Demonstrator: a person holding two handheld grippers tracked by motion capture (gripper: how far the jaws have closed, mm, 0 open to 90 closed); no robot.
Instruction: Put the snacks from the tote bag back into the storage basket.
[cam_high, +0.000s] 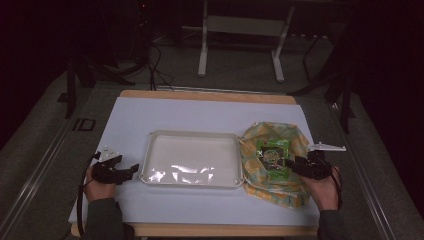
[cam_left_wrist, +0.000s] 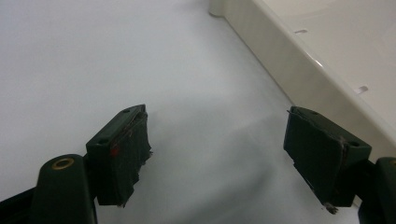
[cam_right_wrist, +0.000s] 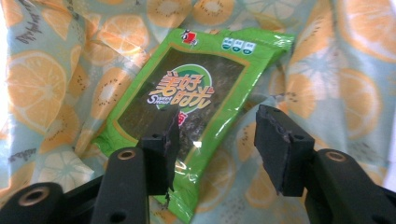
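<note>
Your right hand-held gripper (cam_high: 289, 162) sits over the green snack packet (cam_high: 273, 155), which lies flat on the orange-print cloth bag (cam_high: 260, 139) at the right side of the desk (cam_high: 130, 115); in the right gripper view its jaws stand apart, one jaw over the packet's (cam_right_wrist: 196, 93) lower edge and the other over the bag (cam_right_wrist: 327, 70) just beside it; the pads do not press on the packet, so nothing is clamped. The packet lies face up, its printed label readable, tilted a little against the folds of the cloth; the bag itself is rumpled and touches the right rim of the cream tray (cam_high: 150, 150), which rests in the middle of the desk.

Your left hand-held gripper (cam_high: 134, 170) rests low at the left of the tray, near its left rim but apart from it; in the left gripper view its jaws are spread wide with bare white desk (cam_left_wrist: 93, 56) between them and the tray's wall (cam_left_wrist: 280, 60) running past on the far side of one jaw; it holds nothing. Your left hand (cam_high: 97, 187) and right hand (cam_high: 322, 190) both come in from the near edge; a cable trails back from the left gripper along your sleeve.
</note>
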